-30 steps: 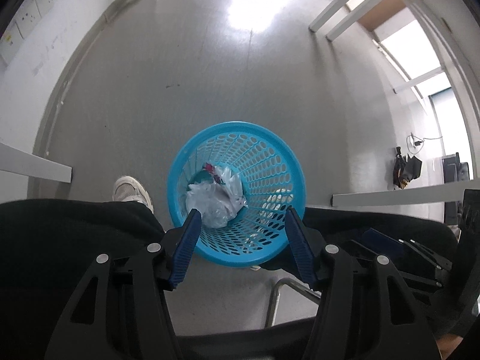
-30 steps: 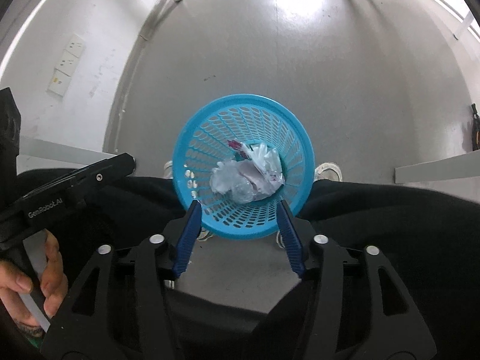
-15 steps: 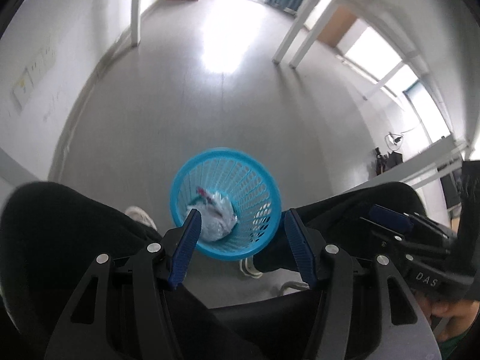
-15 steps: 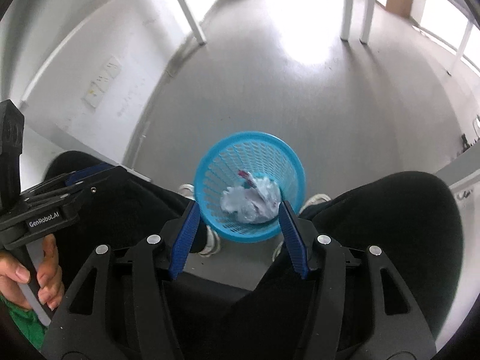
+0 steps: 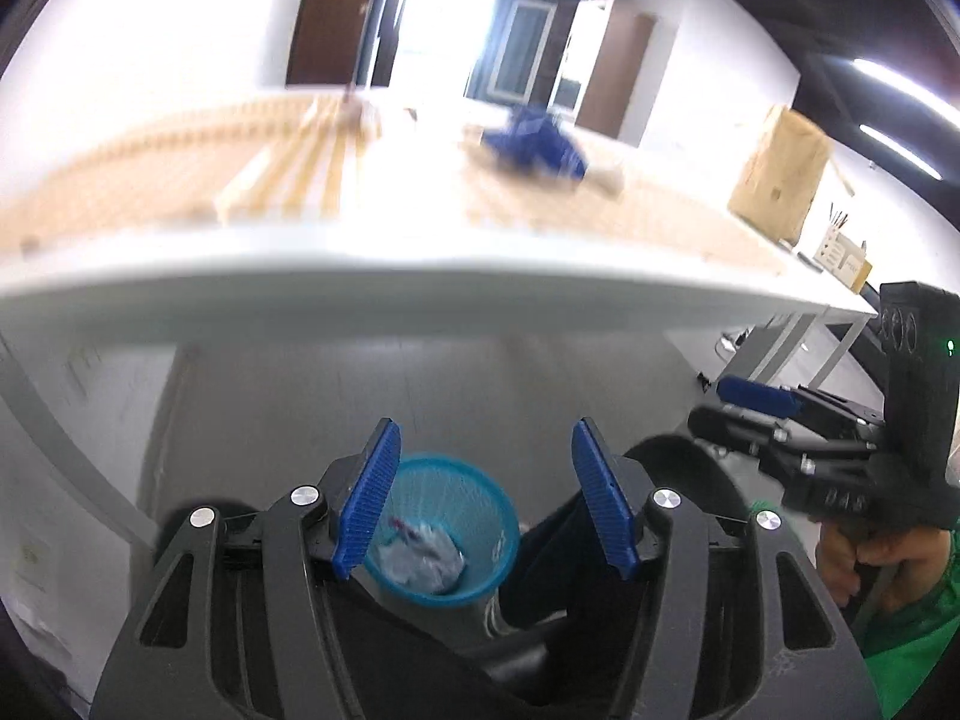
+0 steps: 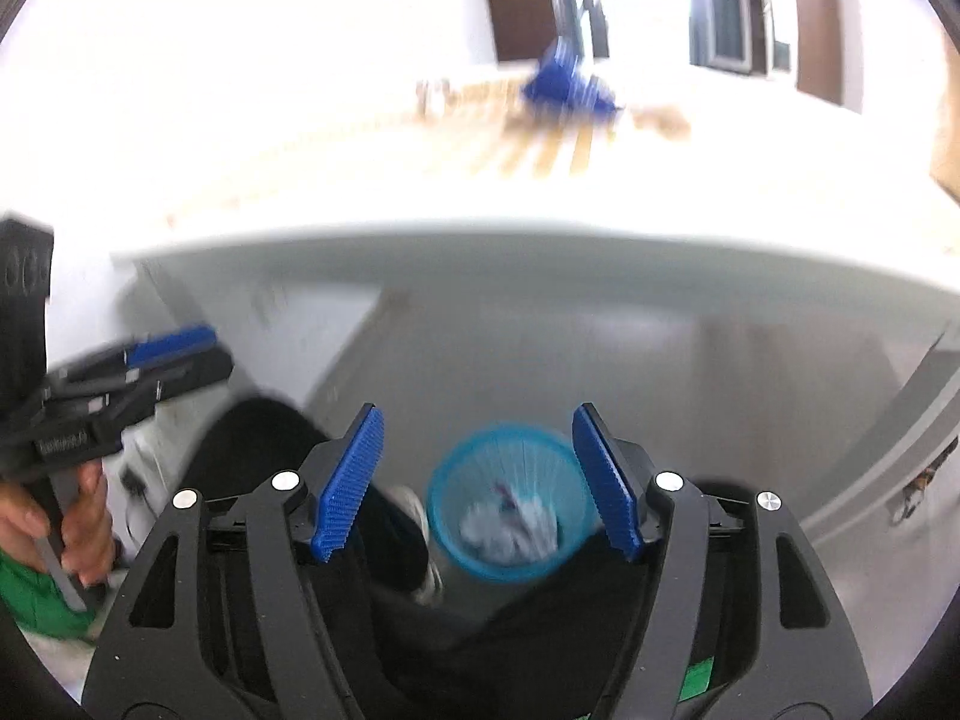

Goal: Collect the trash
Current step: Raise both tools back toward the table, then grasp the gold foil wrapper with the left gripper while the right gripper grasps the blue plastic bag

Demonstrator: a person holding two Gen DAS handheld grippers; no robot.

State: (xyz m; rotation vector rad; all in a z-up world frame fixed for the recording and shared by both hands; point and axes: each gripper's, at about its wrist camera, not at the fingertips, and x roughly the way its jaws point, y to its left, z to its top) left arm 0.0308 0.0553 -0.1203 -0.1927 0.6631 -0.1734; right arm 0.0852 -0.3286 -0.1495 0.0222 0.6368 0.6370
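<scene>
Two grippers, left [image 5: 483, 495] spread and empty, right [image 6: 474, 483] opening, empty; crumpled trash [image 5: 423, 558] in blue basket [image 5: 501, 531] on floor; blue scrap [image 5: 531, 141] on table [image 5: 420, 282], likely next pickup: reach over the edge

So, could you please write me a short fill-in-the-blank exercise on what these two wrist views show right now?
1. The crumpled trash lies inside the ___ basket.
2. The basket stands on the floor, below the edge of the ___.
3. Between the fingers of the left gripper there is ___ held.
4. A crumpled ___ object lies on the table.

Missing words: blue; table; nothing; blue
</scene>
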